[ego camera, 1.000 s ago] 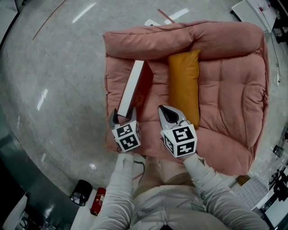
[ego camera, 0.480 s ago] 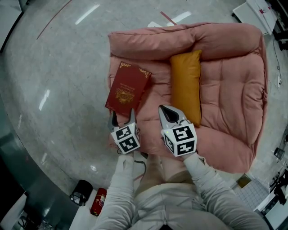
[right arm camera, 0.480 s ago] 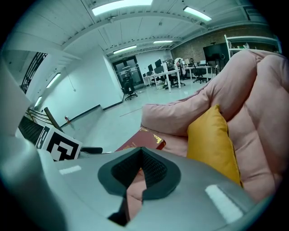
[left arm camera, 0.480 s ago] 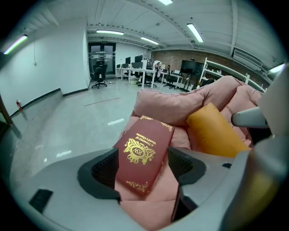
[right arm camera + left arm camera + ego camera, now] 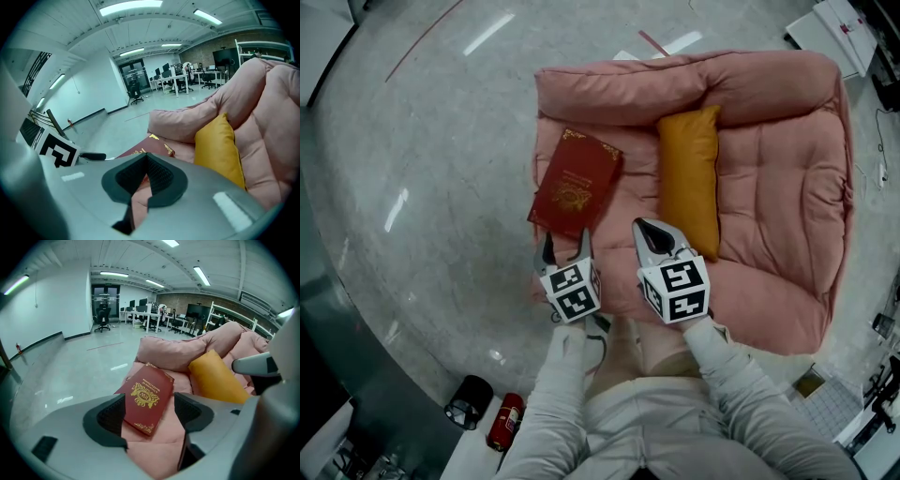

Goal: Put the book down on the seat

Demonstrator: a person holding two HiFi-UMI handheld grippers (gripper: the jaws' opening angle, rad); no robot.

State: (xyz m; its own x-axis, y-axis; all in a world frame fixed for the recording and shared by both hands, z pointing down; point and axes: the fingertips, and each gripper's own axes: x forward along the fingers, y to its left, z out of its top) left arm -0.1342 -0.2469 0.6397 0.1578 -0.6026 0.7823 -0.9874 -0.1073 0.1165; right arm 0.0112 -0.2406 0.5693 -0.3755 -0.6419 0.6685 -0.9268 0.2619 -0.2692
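A dark red book (image 5: 577, 184) with gold ornament lies flat, cover up, on the left part of the pink cushioned seat (image 5: 773, 178). My left gripper (image 5: 565, 247) hovers just short of the book's near edge, open and empty. In the left gripper view the book (image 5: 147, 397) shows between the spread jaws of the left gripper (image 5: 151, 414), apart from both. My right gripper (image 5: 656, 234) is shut on nothing, beside the orange pillow (image 5: 689, 178). In the right gripper view the right gripper (image 5: 146, 174) has its pads together, with the book's corner (image 5: 159, 143) beyond.
The orange pillow (image 5: 215, 378) lies along the seat's middle. The seat's puffy back rim (image 5: 675, 80) rises behind the book. Polished grey floor (image 5: 422, 187) surrounds the seat. A black cup (image 5: 469, 403) and a red can (image 5: 504, 420) stand on the floor at lower left.
One second ago the book stood on its edge at the left gripper's jaws. It has since tipped flat onto the seat, and the left gripper has let go and drawn back a little.
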